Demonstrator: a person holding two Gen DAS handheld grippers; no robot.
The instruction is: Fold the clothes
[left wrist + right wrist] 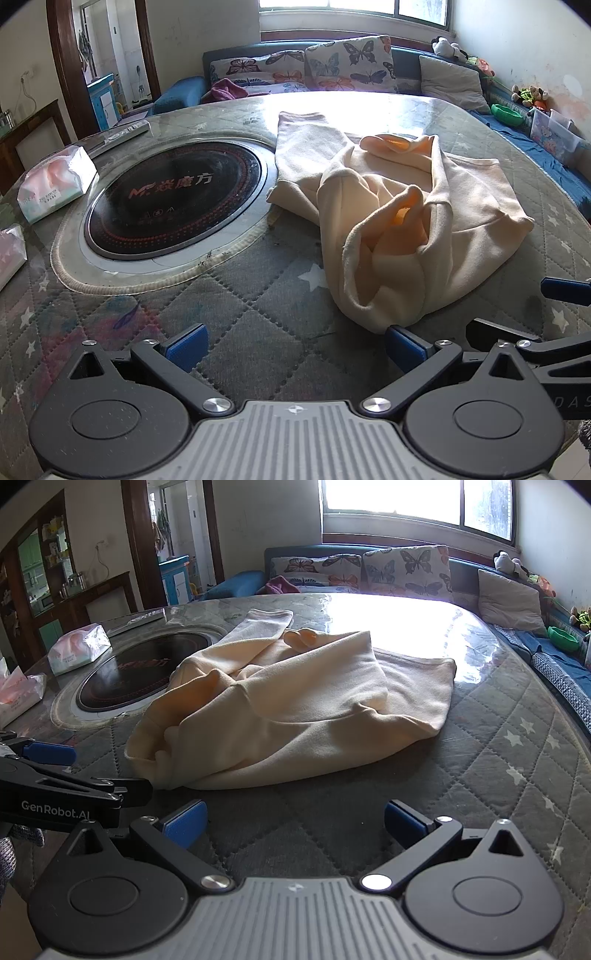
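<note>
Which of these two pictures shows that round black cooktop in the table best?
The left wrist view: the cooktop is seen whole, its red lettering readable. In the right wrist view the cooktop lies farther off, partly hidden by the cream garment.

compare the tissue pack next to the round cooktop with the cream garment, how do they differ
The tissue pack is a small, boxy, plastic-wrapped block, white with pink; the cream garment is far larger, plain-coloured and lies crumpled in loose folds. The pack sits left of the cooktop, the garment right of it, one edge reaching its rim. Both rest on the quilted table cover, ungripped.
</note>
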